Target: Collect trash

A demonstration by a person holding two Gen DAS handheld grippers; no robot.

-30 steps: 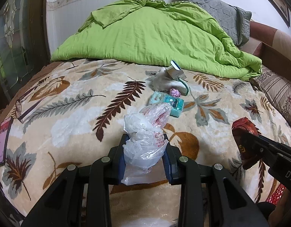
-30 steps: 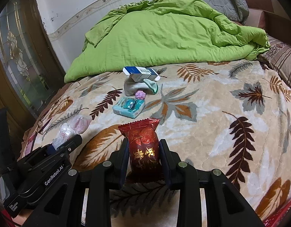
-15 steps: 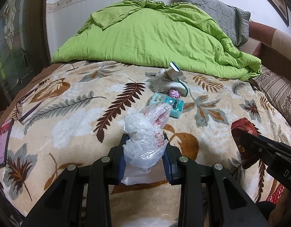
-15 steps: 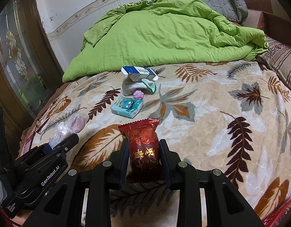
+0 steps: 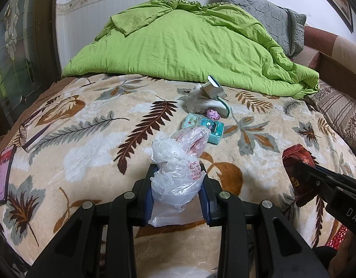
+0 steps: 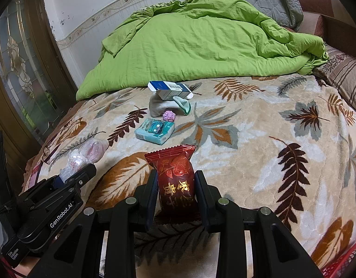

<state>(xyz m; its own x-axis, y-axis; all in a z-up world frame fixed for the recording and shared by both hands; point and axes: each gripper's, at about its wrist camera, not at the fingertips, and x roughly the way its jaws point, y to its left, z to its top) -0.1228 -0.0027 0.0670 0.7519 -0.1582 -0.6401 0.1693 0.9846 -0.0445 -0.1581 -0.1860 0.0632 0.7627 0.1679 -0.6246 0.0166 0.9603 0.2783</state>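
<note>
While left gripper point(image 5: 177, 193) jaws clench one plastic bag point(image 5: 178, 162), right gripper point(image 6: 175, 193) jaws grasp one red packet point(image 6: 175, 178).

both tools are matte black plastic. the left gripper point(image 5: 177, 200) has 2 fingers lined with blue pads point(image 5: 148, 203) and round silver screws on its linkage. the right gripper point(image 6: 175, 195) has black fingers and matching silver screws. white lettering "genrobot.ai" marks the left gripper's side in the right wrist view.
</note>
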